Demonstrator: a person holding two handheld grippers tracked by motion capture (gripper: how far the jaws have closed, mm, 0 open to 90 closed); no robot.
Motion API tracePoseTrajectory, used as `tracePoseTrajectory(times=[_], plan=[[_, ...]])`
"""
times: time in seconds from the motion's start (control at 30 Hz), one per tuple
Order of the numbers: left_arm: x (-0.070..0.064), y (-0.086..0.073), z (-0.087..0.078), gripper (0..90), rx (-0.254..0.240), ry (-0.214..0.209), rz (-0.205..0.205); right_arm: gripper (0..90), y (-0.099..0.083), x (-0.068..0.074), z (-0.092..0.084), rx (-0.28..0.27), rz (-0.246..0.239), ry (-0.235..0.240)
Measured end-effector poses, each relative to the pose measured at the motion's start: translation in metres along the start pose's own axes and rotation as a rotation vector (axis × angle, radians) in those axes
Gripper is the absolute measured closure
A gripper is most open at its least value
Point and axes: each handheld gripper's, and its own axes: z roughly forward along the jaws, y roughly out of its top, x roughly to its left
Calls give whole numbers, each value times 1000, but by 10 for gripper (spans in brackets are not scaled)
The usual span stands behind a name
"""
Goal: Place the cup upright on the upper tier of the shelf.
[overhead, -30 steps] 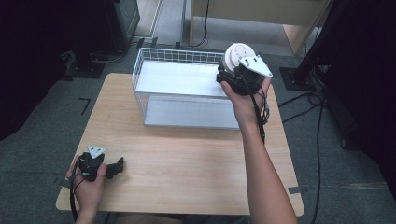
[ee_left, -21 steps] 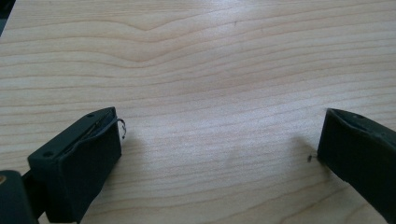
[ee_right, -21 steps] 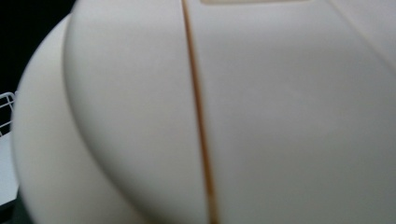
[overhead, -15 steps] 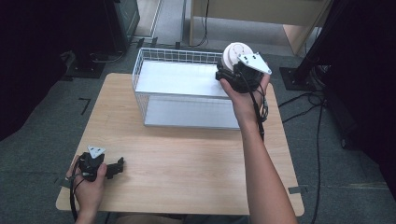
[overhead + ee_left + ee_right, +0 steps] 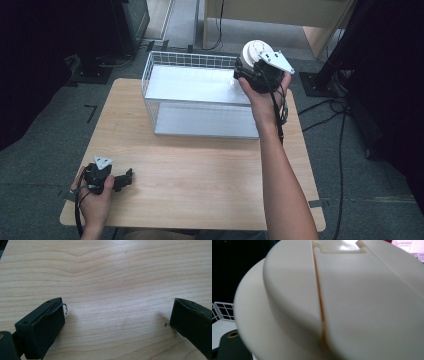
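A white round lid [image 5: 256,50] with a groove across its face [image 5: 352,302] hangs in the air over the back right corner of a white wire basket [image 5: 150,75]. My right gripper [image 5: 248,65] is shut on its lower edge. Its jaws have just been opening a little, and the lid is still between them. In the right gripper view the lid hides most of the jaws. My left gripper [image 5: 127,177] rests on the wooden table [image 5: 200,170] near the front left corner. It [image 5: 117,322] is open, with bare wood [image 5: 112,277] between its jaws.
The basket stands at the back middle of the table, with a pale flat bottom. Cables [image 5: 345,115] lie on the grey floor to the right. Dark stands and furniture surround the table's far side.
The right hand and the white lid have shifted only slightly above the basket's corner. The left hand has stayed where it was.
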Motion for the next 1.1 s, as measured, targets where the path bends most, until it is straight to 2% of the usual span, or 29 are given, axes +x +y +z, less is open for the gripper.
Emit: tracePoseTrajectory(times=[0.37,0.47,0.7,0.87,1.1], plan=[[0,0,0,0,0,0,0,124,-4,-4,9,-3,-24,-10],[0,0,0,0,1,0,0,127,-5,-6,12,2,-11,6],[0,0,0,0,1,0,0,139,-8,-4,17,11,-25,14],[0,0,0,0,0,0,0,143,-12,-1,23,27,-36,11],[0,0,0,0,1,0,1,146,-17,-1,27,63,-27,16]])
